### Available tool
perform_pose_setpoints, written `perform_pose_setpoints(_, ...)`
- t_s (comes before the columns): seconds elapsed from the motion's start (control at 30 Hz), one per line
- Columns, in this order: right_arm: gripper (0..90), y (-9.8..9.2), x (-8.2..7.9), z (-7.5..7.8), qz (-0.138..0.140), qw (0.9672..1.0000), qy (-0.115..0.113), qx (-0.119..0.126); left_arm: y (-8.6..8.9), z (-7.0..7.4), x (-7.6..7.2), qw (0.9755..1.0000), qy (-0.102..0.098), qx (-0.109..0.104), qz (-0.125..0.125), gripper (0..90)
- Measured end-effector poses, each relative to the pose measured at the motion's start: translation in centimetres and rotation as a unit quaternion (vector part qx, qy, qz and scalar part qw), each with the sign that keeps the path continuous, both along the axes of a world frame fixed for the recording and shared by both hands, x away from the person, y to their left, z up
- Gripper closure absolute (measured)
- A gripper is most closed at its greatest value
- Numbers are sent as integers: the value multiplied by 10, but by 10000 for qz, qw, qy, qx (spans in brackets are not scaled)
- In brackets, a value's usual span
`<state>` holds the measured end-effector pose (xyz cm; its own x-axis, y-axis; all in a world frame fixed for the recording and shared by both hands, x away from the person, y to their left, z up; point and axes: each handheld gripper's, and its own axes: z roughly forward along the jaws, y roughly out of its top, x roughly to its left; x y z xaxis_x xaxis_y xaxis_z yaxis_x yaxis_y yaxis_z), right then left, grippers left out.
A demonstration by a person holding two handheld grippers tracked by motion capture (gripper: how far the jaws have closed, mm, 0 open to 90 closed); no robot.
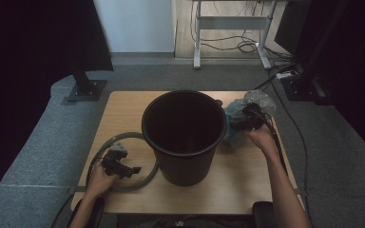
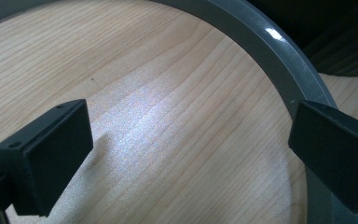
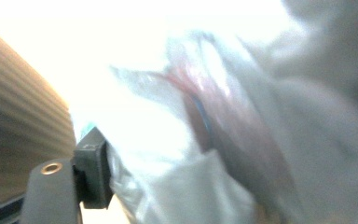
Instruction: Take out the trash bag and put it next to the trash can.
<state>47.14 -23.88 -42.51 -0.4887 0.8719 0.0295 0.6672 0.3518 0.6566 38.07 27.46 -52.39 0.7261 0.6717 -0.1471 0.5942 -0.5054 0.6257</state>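
A tall black bucket (image 1: 184, 135) stands upright in the middle of the wooden table (image 1: 247, 180), and nothing can be made out in its dark inside. A grey ring (image 1: 145, 178) lies flat at its left. My left gripper (image 1: 134, 169) sits low inside that ring, open. In the left gripper view its jaws (image 2: 186, 144) stand wide apart over bare wood, and the right one overlaps the ring (image 2: 279, 60). A crumpled clear plastic bag (image 1: 259, 99) lies right of the bucket. My right gripper (image 1: 240, 125) is in the bag, open. One finger (image 3: 91, 172) lies against the film (image 3: 177, 140); the other is hidden.
The bucket stands between my two hands. A black stand foot (image 1: 86, 88) sits on the grey floor behind the table's left corner. A desk frame (image 1: 230, 28) and loose cables (image 1: 285, 71) lie farther back and to the right.
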Motion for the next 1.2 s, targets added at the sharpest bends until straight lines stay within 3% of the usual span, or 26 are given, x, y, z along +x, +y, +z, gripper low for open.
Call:
perform_pose_setpoints(0.27,246,-8,-31,12,-33,9996,-52,-277,-1,0,-1,10000,24,-35,-51,0)
perform_pose_setpoints(0.3,318,-10,-40,14,-43,9994,-57,-324,-1,-1,-1,10000,28,-37,-52,0)
perform_pose_setpoints(0.33,318,-10,-40,14,-43,9994,-57,-324,-1,-1,-1,10000,29,-38,-53,0)
perform_pose_setpoints(0.37,456,-13,-49,15,-47,9994,-17,-351,-1,-1,-1,10000,36,-57,-57,0)
perform_pose_setpoints(0.4,456,-13,-49,15,-47,9994,-17,-351,-1,-1,-1,10000,36,-57,-57,0)
perform_pose_setpoints(0.47,608,-16,-57,13,-33,9995,10,-310,-1,0,-1,9999,36,-68,-70,0)
perform_pose_setpoints(0.57,655,-13,-56,8,-25,9994,-33,-349,-3,0,-1,9999,29,-83,-85,0)
perform_pose_setpoints(0.67,657,-6,-41,0,-47,9996,-56,-284,-4,0,-1,9999,27,-88,-125,0)
perform_pose_setpoints(0.87,607,14,5,-16,-143,9997,-115,-165,-3,0,-1,9999,41,-83,-140,0)
perform_pose_setpoints(0.93,533,21,17,-21,-149,9998,-71,-141,-2,0,-1,9999,37,-101,-133,0)
perform_pose_setpoints(0.97,455,23,21,-24,-139,9998,-36,-119,-1,0,-2,9998,35,-107,-146,0)
perform_pose_setpoints(1.07,263,26,22,-29,-79,9996,253,-90,-1,0,-2,9998,50,-130,-156,0)
perform_pose_setpoints(1.2,182,20,4,-26,-44,9994,196,-264,-2,-1,-2,9997,60,-147,-178,0)
